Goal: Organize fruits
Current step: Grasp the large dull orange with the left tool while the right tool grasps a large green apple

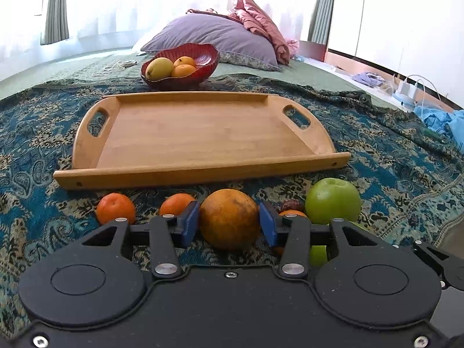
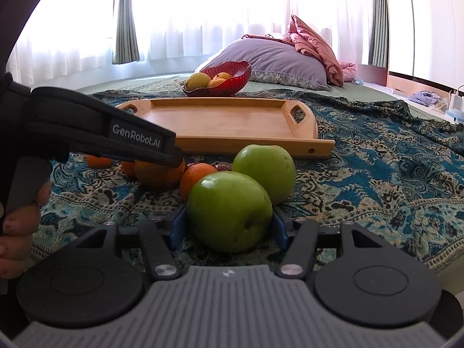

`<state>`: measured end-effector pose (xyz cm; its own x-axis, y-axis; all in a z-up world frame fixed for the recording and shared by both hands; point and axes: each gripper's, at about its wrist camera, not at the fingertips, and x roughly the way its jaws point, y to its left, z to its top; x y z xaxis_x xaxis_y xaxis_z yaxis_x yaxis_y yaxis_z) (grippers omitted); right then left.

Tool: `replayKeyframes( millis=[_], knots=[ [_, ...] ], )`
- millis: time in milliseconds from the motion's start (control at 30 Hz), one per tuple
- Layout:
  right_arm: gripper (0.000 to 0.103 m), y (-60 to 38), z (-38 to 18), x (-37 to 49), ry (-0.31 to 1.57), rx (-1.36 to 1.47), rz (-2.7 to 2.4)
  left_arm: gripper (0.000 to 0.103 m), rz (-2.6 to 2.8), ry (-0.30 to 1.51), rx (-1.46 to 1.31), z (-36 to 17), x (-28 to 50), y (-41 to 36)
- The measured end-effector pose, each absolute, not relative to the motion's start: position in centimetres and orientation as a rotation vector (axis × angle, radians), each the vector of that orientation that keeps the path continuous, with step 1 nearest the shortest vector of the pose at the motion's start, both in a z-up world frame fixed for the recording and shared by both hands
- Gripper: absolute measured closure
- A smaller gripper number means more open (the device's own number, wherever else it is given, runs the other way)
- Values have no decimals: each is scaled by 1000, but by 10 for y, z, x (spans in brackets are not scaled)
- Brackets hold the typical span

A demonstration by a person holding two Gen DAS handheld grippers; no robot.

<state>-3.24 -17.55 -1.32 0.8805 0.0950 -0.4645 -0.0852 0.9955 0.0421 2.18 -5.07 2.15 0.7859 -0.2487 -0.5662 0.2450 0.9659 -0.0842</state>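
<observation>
A large orange (image 1: 229, 219) lies on the patterned blanket between the blue pads of my left gripper (image 1: 229, 224), and both pads touch its sides. Two small oranges (image 1: 116, 207) sit to its left. A green apple (image 1: 332, 201) stands to its right. In the right wrist view, my right gripper (image 2: 229, 224) is shut on another green apple (image 2: 229, 207), which rests on the blanket. Behind it are the second apple (image 2: 265, 171) and a small orange (image 2: 197, 179). The left gripper's black body (image 2: 101, 133) reaches in from the left over the large orange (image 2: 158, 177).
A wooden tray (image 1: 203, 133) with handles lies just beyond the fruit. Behind it a red bowl (image 1: 208, 58) holds a mango and oranges. Pillows (image 1: 217, 34) are at the back, and cables and a blue cloth (image 1: 443, 121) at the right. A hand (image 2: 17, 226) grips the left tool.
</observation>
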Motion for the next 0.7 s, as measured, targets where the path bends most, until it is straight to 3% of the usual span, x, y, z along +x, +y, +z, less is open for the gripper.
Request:
replayKeyframes(
  millis=[700],
  knots=[
    [41, -182, -8, -47, 457, 36, 63, 60, -239, 598, 1, 22, -19, -29]
  ],
)
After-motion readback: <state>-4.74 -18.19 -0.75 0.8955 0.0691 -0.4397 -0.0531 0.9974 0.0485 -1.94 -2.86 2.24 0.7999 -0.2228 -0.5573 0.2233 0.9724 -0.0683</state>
